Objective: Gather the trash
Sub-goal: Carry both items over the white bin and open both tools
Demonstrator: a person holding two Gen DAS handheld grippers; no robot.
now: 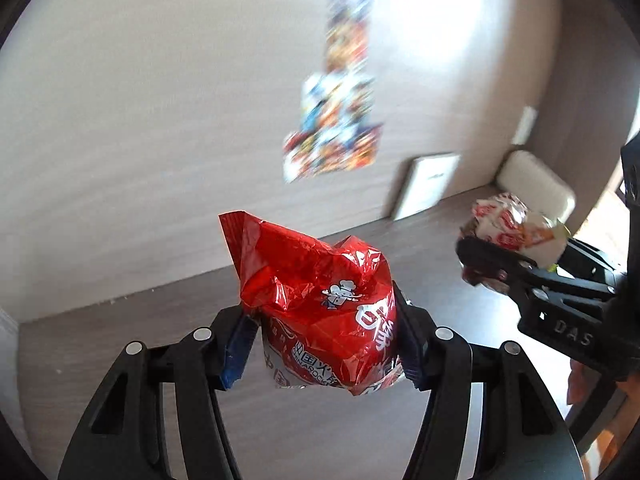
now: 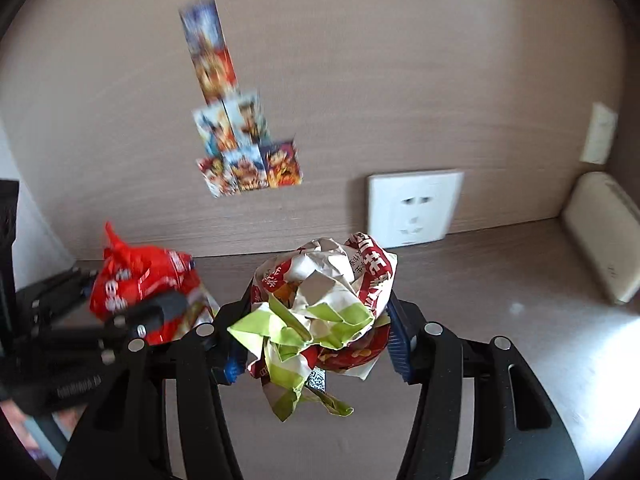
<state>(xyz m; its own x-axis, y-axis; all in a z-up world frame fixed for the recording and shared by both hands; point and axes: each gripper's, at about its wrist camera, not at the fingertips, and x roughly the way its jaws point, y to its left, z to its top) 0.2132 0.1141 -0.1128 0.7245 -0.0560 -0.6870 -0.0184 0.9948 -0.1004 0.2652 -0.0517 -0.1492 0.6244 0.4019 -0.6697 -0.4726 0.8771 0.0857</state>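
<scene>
Clearly both grippers are loaded. The left gripper (image 1: 326, 344) has its blue pads pressed on either side of a crumpled red bag (image 1: 320, 300), jaws about half closed around it, the bag's torn top sticking up above the fingers. The bag is off the desk (image 1: 400, 252), held over its brown surface. To the right, the right gripper (image 2: 316, 340) is clamped at a similar width on a wad (image 2: 324, 304) of crumpled white, red and green wrapper paper, a loose green strip hanging below the jaws. The wad is likewise clear of the desk. Each gripper shows in the other's view, side by side and apart. On the wall behind are a column of colourful stickers (image 2: 236, 120) and a white socket (image 2: 414, 208); a cream box (image 2: 604, 236) leans in the right corner.
</scene>
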